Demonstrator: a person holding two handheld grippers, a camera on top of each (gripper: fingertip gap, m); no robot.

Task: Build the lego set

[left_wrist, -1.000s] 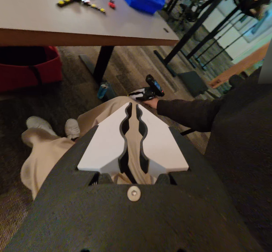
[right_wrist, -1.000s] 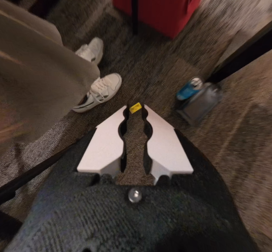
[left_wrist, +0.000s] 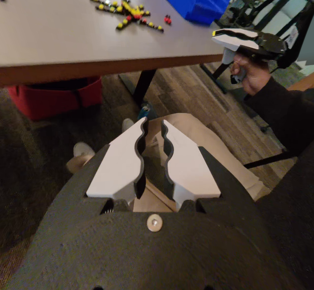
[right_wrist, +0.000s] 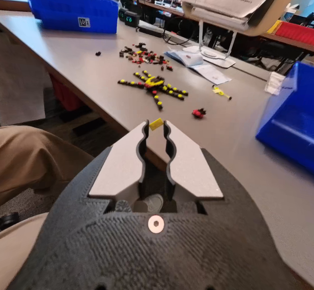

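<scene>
**Yellow plate pinched in right gripper, at table edge**

Yellow plate, small and flat, sits clamped between the tips of the right gripper; jaws narrowed onto it, plate tilted. In the left wrist view the same gripper shows at the right, level with the tabletop, a hand on its handle.

Left gripper: jaws a narrow gap apart, nothing between them. It is held low, below table height, over a tan trouser leg; a white shoe on the carpet beyond.

Table, grey top, brown edge. On it, ahead of the right gripper:
- model, black with yellow and red studs, long arms spread flat
- small red-and-black assembly, just right of the model
- loose pieces heaped behind the model
- thin yellow part, farther right
- open booklet, right of the heap
- blue bin at far left, another blue bin at right

Under the table: red bin.
</scene>
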